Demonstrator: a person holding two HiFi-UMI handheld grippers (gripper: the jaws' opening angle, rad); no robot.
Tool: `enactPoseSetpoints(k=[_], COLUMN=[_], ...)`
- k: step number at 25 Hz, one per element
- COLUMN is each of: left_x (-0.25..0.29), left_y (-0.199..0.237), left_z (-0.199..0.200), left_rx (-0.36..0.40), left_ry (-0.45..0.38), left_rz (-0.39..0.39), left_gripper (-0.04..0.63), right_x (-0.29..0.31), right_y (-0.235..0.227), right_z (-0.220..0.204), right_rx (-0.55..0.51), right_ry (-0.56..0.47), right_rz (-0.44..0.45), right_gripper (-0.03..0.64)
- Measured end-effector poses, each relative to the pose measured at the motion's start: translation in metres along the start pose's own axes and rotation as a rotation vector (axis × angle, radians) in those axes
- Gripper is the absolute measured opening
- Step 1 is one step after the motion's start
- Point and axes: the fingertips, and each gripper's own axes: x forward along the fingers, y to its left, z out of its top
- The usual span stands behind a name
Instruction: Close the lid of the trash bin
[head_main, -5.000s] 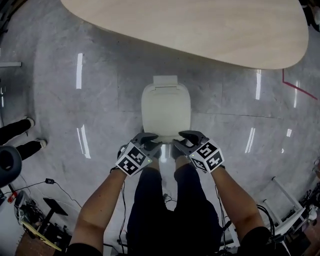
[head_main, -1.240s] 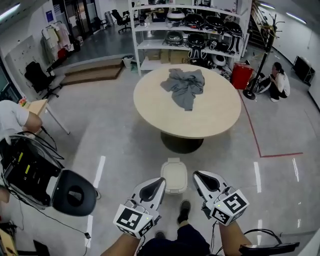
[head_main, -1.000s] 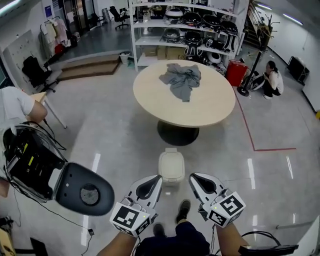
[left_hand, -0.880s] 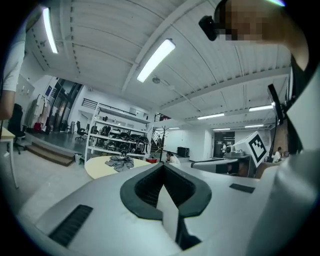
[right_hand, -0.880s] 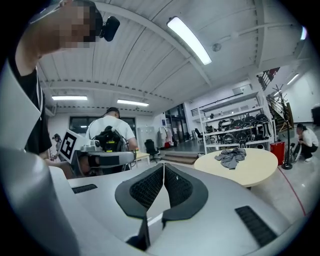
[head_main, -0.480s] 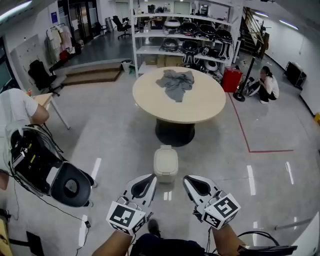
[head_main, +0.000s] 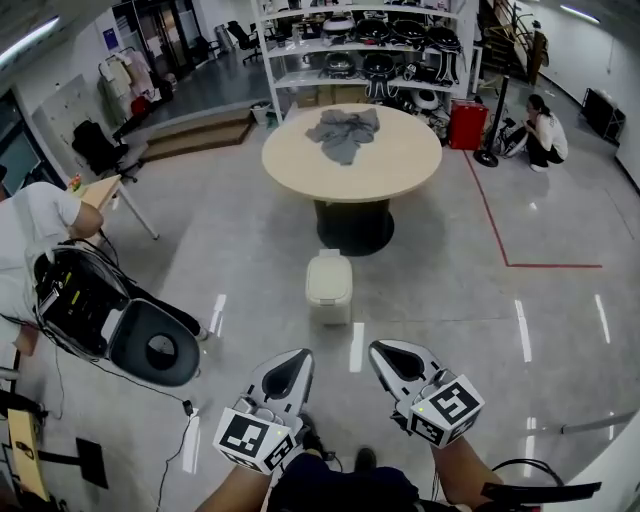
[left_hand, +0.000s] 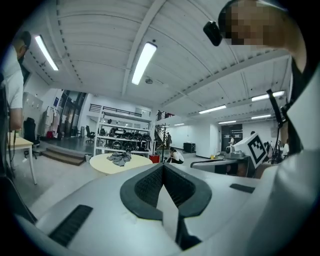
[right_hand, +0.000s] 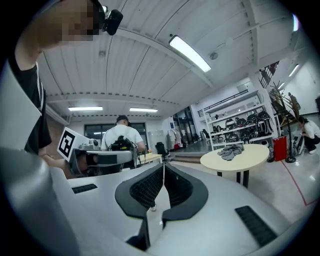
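Both claws, left claw (head_main: 288, 368) and right claw (head_main: 392, 360), are pinched shut and empty, well short of the trash bin (head_main: 329, 290) on the floor (head_main: 250, 240), its lid (head_main: 329, 270) seemingly down already, so best just hold them clear

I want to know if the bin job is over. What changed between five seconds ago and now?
The person backed away from the trash bin: the left gripper and right gripper, earlier at its front edge, are now well short of it, both shut and empty. Unchanged: the lid is down, the bin stands before the round table, with the grey cloth on top.
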Motion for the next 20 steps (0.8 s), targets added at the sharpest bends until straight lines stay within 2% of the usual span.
enactPoseSetpoints(k=[6, 14, 17, 20], left_x=[-0.029, -0.081, -0.114, -0.146], left_y=[-0.025, -0.043, -0.043, -0.028], left_z=[0.005, 0.009, 0.004, 0.000], left_rx=[0.021, 0.021, 0.025, 0.042], left_ry=[-0.003, -0.031, -0.038, -0.043], left_rz=[0.026, -0.019, -0.046, -0.040], left_gripper=[0.000, 0.000, 0.000, 0.000], right_x=[-0.026, -0.039, -0.041, -0.041], right_y=[0.017, 0.076, 0.111, 0.142], right_z=[0.006, 0.006, 0.002, -0.001], right_rx=[-0.008, -0.022, -0.038, -0.047], right_ry=[-0.029, -0.026, -0.035, -0.041], right_rz=[0.016, 0.008, -0.023, -0.083], right_gripper=[0.014, 0.014, 0.014, 0.014])
